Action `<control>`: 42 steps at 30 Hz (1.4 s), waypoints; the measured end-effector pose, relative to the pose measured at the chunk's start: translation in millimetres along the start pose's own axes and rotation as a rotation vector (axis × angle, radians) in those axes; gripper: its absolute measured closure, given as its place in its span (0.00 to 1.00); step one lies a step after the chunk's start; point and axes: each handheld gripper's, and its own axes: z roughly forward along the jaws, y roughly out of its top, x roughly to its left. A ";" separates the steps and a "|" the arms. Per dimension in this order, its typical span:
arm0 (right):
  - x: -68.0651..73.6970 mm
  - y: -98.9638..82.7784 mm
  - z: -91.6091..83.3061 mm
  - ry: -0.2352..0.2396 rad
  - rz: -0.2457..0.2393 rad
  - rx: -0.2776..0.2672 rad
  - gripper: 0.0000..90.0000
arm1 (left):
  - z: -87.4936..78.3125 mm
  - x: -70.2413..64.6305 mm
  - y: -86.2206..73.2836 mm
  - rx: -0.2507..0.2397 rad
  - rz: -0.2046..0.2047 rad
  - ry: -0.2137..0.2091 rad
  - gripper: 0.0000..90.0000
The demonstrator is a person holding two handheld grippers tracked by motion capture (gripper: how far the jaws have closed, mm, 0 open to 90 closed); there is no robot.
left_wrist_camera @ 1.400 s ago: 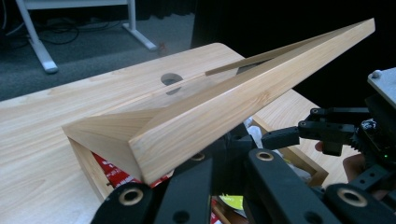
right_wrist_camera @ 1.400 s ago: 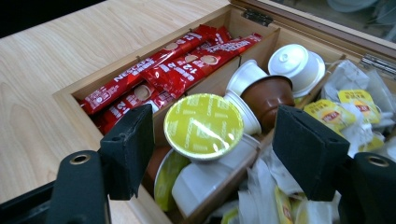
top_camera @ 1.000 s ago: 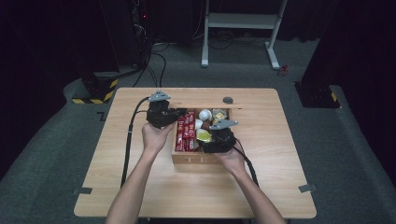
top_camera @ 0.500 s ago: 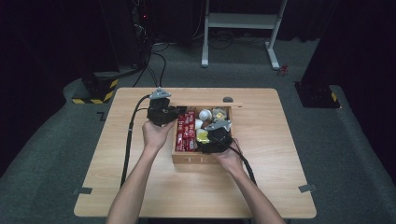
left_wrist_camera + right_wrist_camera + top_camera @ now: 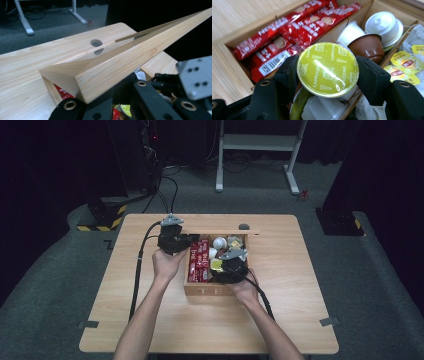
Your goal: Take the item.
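While the right tongs (image 5: 327, 72) sit low over the wooden tea box (image 5: 192, 287), their jaws have just been closing and now press on both sides of one green-lidded cappuccino capsule (image 5: 327, 69), which lies between them above the middle compartment. Just beyond that capsule I count three more: two white ones (image 5: 382, 25) and one brown (image 5: 367, 46). To the left of the right tongs lies a stack of red coffee sticks (image 5: 294, 30), too overlapped to count exactly; to their right lie at least three yellow tea sachets (image 5: 403, 62). A thin wooden divider runs on each side of the capsule compartment, close beside the jaws. The left tongs (image 5: 186, 241) are shut on the raised lid (image 5: 140, 47) of the box at its left corner, holding it tilted up. In the high view both forearms reach forward from the near edge of the table (image 5: 125, 320), the left hand (image 5: 167, 261) beside the box, the right hand (image 5: 245, 290) at its near wall.
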 end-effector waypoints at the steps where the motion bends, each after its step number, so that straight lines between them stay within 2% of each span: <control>1: 0.0 0.0 0.0 0.000 0.000 0.000 0.42 | -0.1 -0.3 -0.3 0.002 0.003 0.001 1.00; 2: -1.0 -1.3 -1.6 0.008 0.016 -0.013 0.42 | 0.0 -0.6 -0.4 0.002 0.004 0.003 1.00; 4: -1.9 -1.1 -1.9 0.003 0.007 -0.017 0.42 | -0.6 -0.6 0.1 0.002 0.009 0.005 1.00; 13: -8.4 0.2 -29.1 0.019 0.036 -0.103 0.42 | -1.2 -0.8 -0.1 -0.007 0.006 -0.001 1.00; 16: -11.0 -0.9 -33.0 0.010 0.025 -0.109 0.42 | -1.5 -0.8 0.0 -0.003 0.006 -0.001 1.00; 23: -23.8 -7.6 -54.7 -0.018 0.046 -0.121 0.42 | -0.9 -1.1 -1.1 -0.007 -0.001 0.000 1.00; 33: -38.4 -12.9 -78.7 -0.044 0.055 -0.160 0.42 | 0.0 -2.1 -0.2 -0.004 0.012 0.022 1.00; 38: -50.4 -18.8 -97.7 -0.069 0.069 -0.204 0.42 | 1.2 -1.8 0.2 -0.007 0.023 0.033 1.00; 39: -50.4 -18.8 -97.7 -0.069 0.069 -0.204 0.42 | 1.2 -1.8 0.2 -0.007 0.023 0.033 1.00; 42: -62.7 -27.2 -102.3 -0.081 0.092 -0.195 0.42 | 1.4 -2.2 -0.3 -0.011 0.020 0.038 1.00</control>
